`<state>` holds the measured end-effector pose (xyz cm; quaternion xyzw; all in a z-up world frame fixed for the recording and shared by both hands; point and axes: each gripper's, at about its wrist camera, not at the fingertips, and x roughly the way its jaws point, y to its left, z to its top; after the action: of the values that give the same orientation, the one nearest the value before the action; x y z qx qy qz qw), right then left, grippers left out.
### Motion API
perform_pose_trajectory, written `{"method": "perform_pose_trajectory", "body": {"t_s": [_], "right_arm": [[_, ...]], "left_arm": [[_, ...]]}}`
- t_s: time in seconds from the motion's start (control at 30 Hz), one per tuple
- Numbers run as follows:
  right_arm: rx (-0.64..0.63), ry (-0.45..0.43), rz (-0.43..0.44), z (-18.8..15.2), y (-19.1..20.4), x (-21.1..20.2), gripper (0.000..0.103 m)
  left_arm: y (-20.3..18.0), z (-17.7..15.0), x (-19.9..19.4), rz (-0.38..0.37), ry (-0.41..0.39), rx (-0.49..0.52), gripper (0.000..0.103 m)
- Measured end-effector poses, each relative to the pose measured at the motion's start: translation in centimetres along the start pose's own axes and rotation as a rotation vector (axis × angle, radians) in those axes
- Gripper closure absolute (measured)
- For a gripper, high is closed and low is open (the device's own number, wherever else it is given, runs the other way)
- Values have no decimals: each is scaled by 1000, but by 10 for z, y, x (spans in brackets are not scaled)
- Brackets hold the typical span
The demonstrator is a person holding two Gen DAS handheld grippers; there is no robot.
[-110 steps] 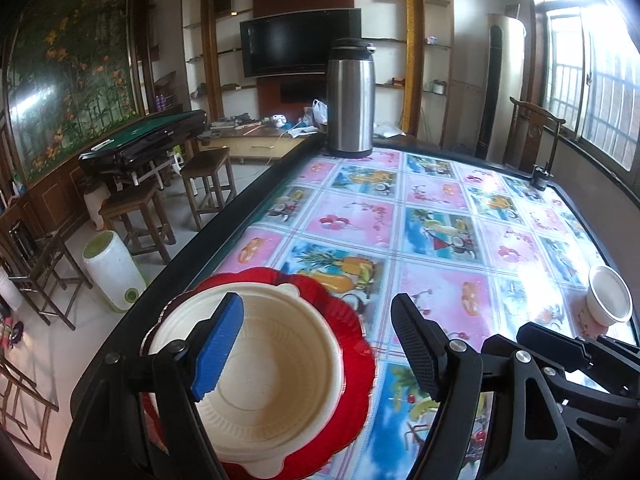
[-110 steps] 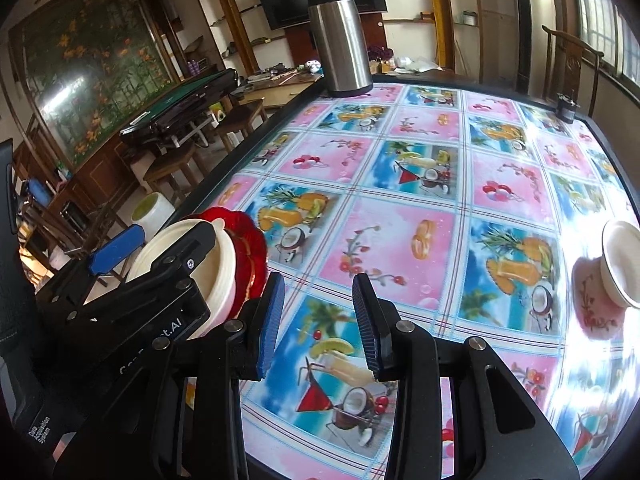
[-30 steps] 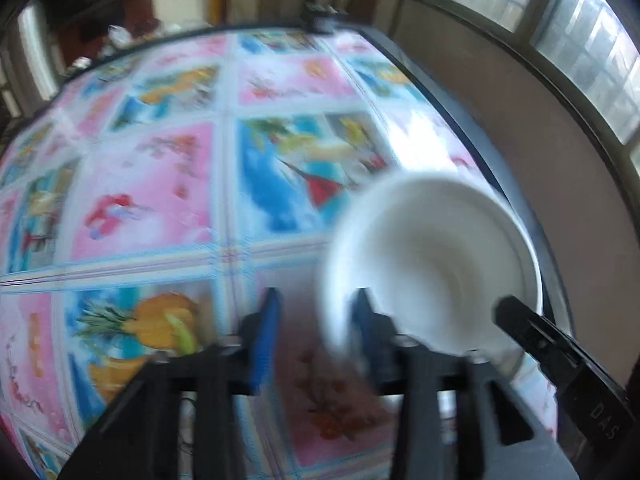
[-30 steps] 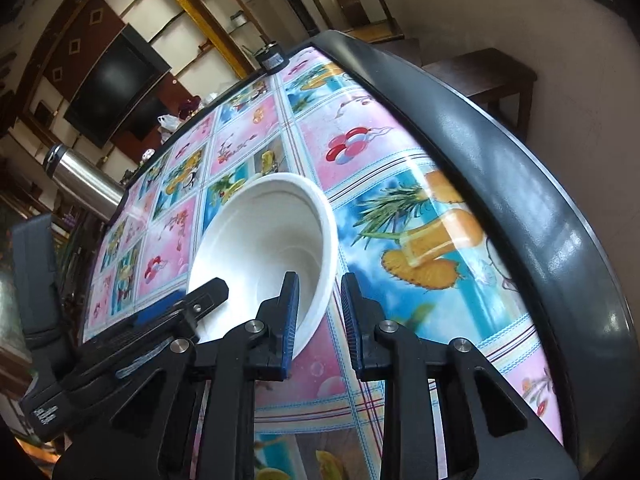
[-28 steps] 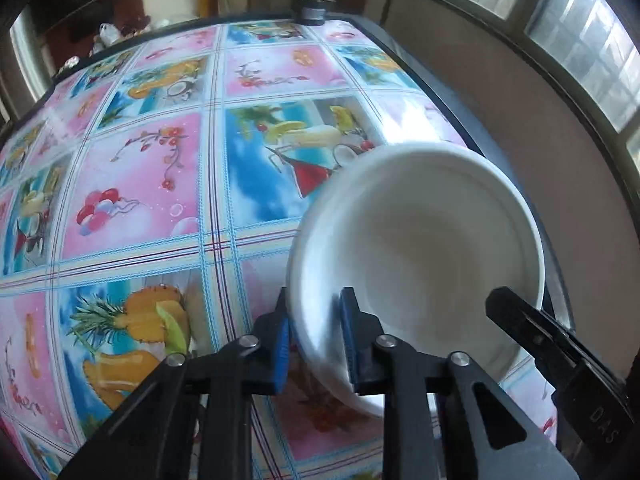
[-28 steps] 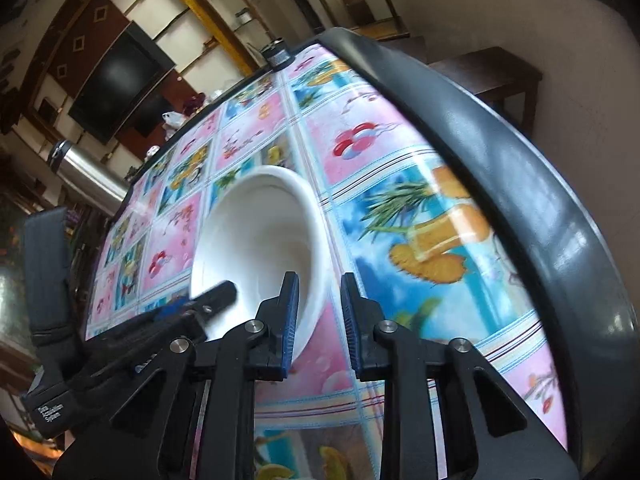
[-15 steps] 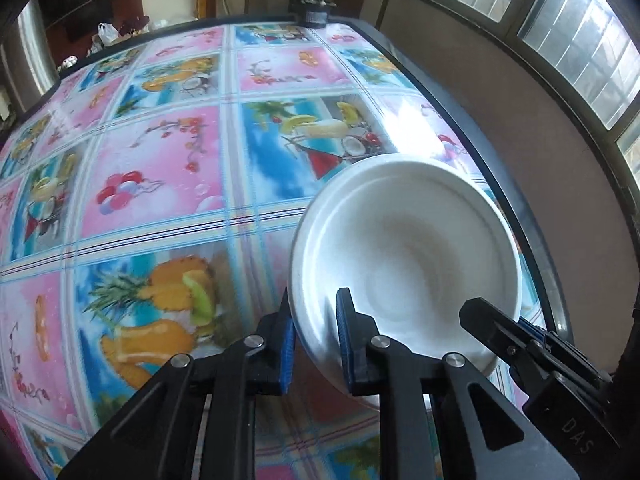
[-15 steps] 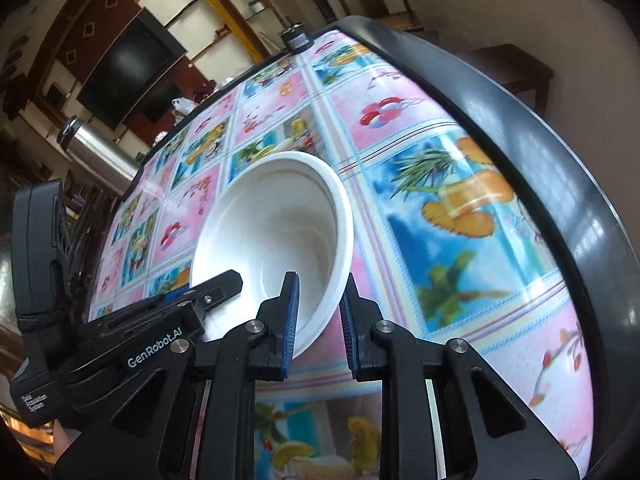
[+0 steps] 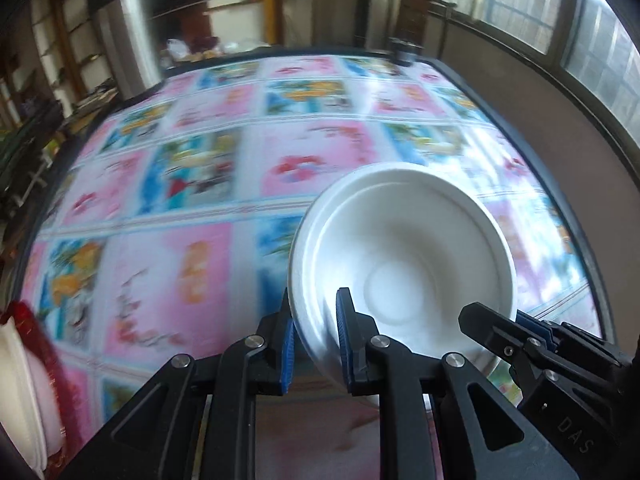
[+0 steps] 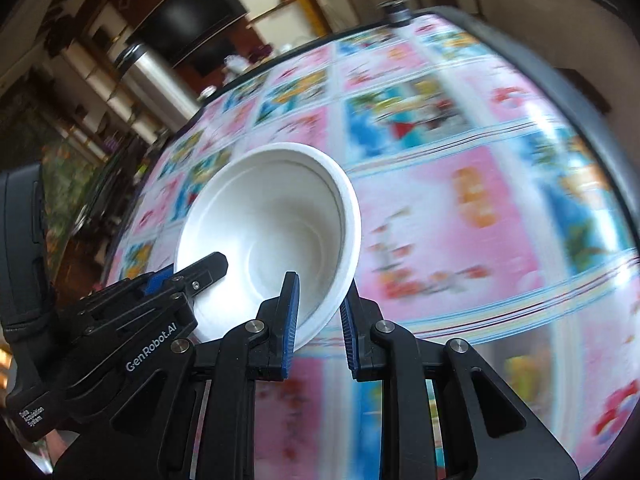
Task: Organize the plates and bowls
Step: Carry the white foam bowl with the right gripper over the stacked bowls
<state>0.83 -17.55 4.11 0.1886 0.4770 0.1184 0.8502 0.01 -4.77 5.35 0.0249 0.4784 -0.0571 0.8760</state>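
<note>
At the left view's edge, a red plate (image 9: 38, 344) shows; both grippers pinch the white bowl (image 9: 404, 264).

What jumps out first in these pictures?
A white bowl, gripped on opposite sides of its rim by the left tool and the right tool, is held above the table. Below spreads a glossy tablecloth of pink and blue fruit squares, with a tall steel flask at its far end.
</note>
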Motion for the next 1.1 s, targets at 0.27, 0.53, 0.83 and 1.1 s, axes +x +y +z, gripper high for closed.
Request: {"method": "perform_pose_trajectory", "body": {"t_s": [0.27, 0.53, 0.83, 1.1], "right_arm": [[-121, 66, 65, -14, 70, 26, 83], [-209, 77, 96, -22, 121, 32, 83], [-277, 78, 111, -24, 160, 34, 83], [-349, 80, 146, -27, 200, 33, 83]], "left_arm": [[65, -23, -17, 89, -25, -83, 86], [105, -38, -44, 141, -74, -142, 85], [139, -47, -62, 158, -101, -196, 85], [174, -56, -85, 165, -123, -250, 85]]}}
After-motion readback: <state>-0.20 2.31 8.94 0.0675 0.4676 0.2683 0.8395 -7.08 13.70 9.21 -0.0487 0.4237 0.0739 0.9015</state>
